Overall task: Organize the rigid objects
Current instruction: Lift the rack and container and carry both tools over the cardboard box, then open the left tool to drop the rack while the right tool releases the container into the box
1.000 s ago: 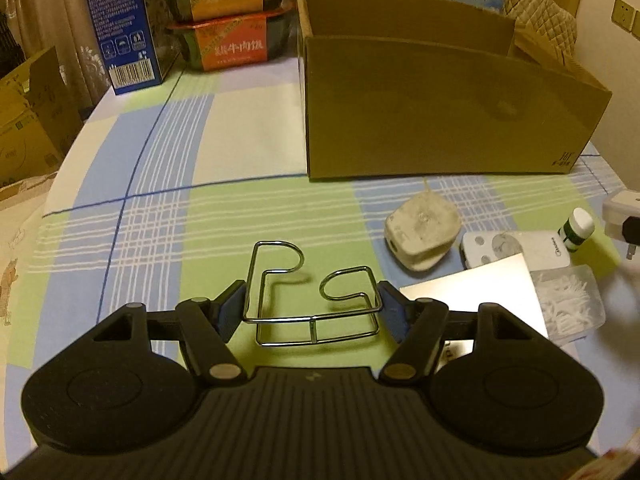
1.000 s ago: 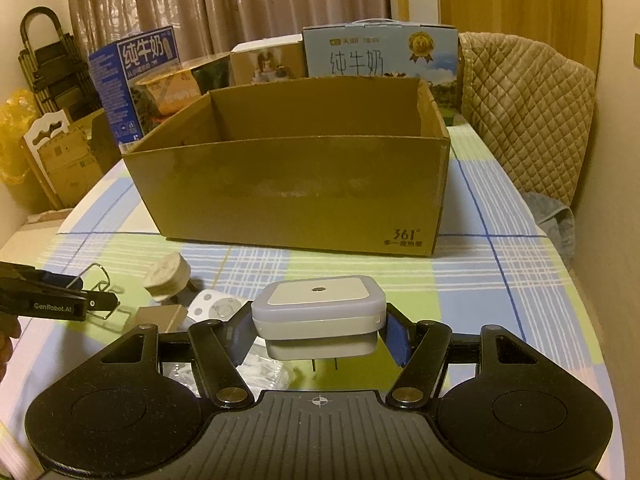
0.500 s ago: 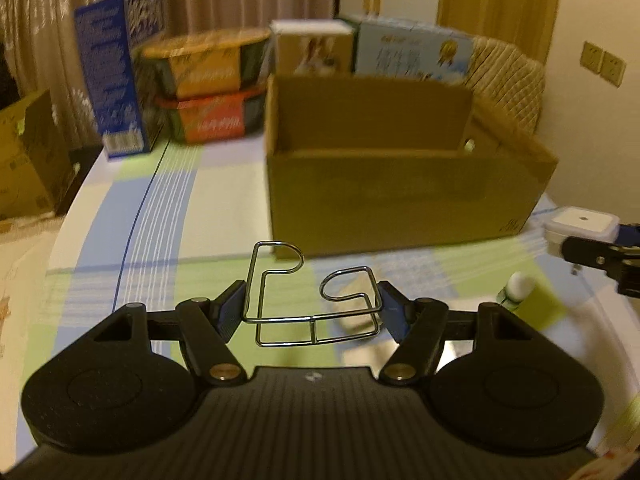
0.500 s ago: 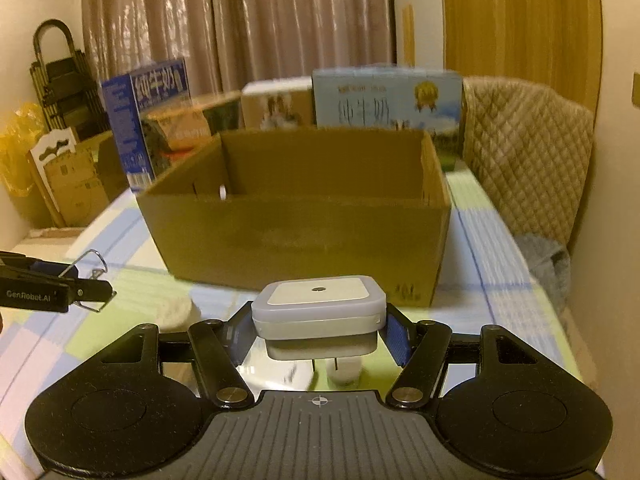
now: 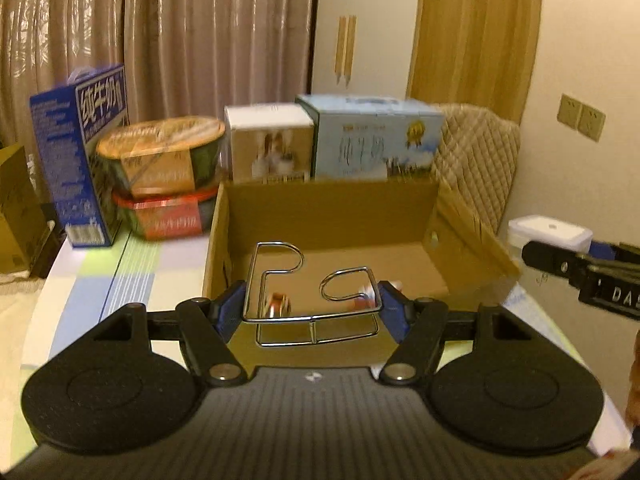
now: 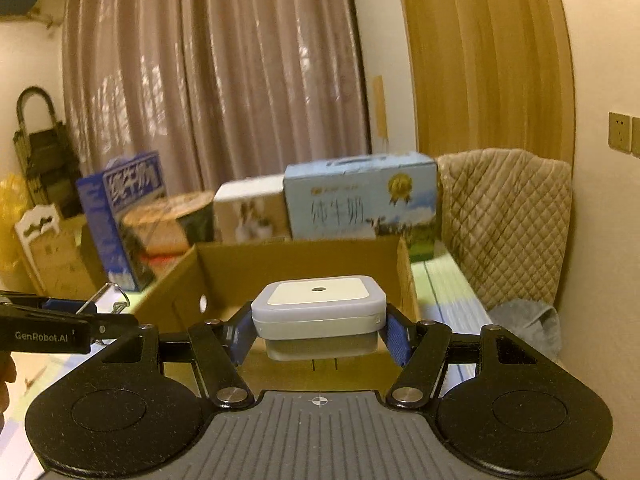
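Note:
My left gripper is shut on a bent silver wire rack, held in the air over the near wall of the open cardboard box. Small red and white items lie blurred on the box floor behind the wire. My right gripper is shut on a white square plug adapter, its prongs pointing down, just before the same box. In the left wrist view the adapter and right gripper show at the right edge. In the right wrist view the left gripper with the wire rack shows at the left.
Behind the box stand a blue milk carton, two stacked noodle bowls, a white box and a light-blue milk case. A quilted chair back rises at the right. The table's checked cloth lies left of the box.
Both grippers have risen with their loads and tipped up toward the box. The table items that lay below have dropped out of sight, and the box's inside has come into view.

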Available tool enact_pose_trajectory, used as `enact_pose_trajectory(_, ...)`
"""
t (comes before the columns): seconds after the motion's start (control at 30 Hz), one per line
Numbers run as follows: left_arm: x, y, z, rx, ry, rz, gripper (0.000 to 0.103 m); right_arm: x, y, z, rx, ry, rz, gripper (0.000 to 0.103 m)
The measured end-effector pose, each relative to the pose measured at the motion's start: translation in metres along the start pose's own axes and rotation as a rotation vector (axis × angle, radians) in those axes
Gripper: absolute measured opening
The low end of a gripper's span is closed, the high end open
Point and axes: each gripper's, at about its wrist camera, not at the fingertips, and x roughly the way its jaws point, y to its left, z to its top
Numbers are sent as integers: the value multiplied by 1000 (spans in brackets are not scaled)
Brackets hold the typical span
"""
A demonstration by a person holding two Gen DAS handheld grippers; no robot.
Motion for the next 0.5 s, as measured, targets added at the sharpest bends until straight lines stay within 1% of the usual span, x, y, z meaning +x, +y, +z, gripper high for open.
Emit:
enact_pose_trajectory(0.1, 23, 3, 18, -9, -3, 4, 65, 18, -1, 13, 1, -7, 2, 62)
enact_pose_trajectory(0.23, 54, 4, 32, -16, 19, -7, 65, 52, -2, 18, -5, 30, 6, 62)
enact_pose_trajectory(0.5, 114, 10, 30, -42, 118, -28, 65, 118, -11, 13, -2, 131, 0, 62)
